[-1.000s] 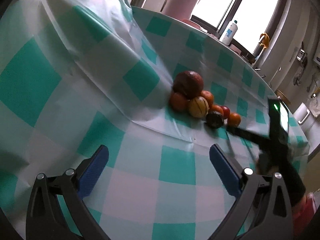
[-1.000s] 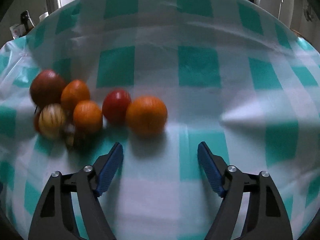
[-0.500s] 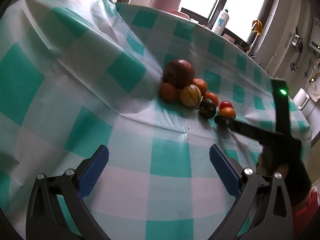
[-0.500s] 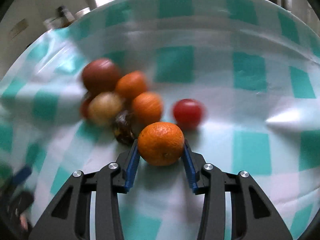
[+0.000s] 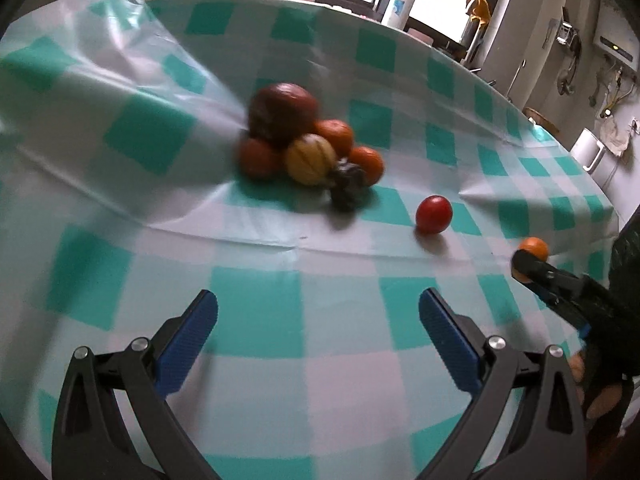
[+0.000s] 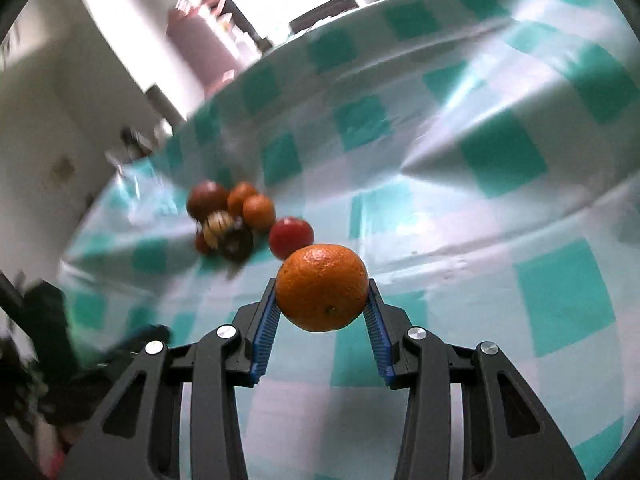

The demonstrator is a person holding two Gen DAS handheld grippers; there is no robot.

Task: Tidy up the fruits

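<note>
Orange clamped in your right tongs, left tongs spread and empty.

Tablecloth [image 5: 160, 136] in teal check fills both views, rucked into ridges that likely keep the fruit pile [image 5: 304, 144], upper centre of the left view, from rolling. Your left gripper [image 5: 318, 320] hangs wide apart over bare cloth, grasping nothing. Your right gripper [image 6: 322, 312] pinches the orange [image 6: 322, 287] at its widest girth, lifted clear, centre frame. A red tomato [image 5: 434, 214] sits alone, apart from the pile.

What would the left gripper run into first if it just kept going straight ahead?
Probably the tablecloth itself, since the open left gripper tilts downward. Beyond that, the fruit pile lies roughly ahead; depth is uncertain.
</note>
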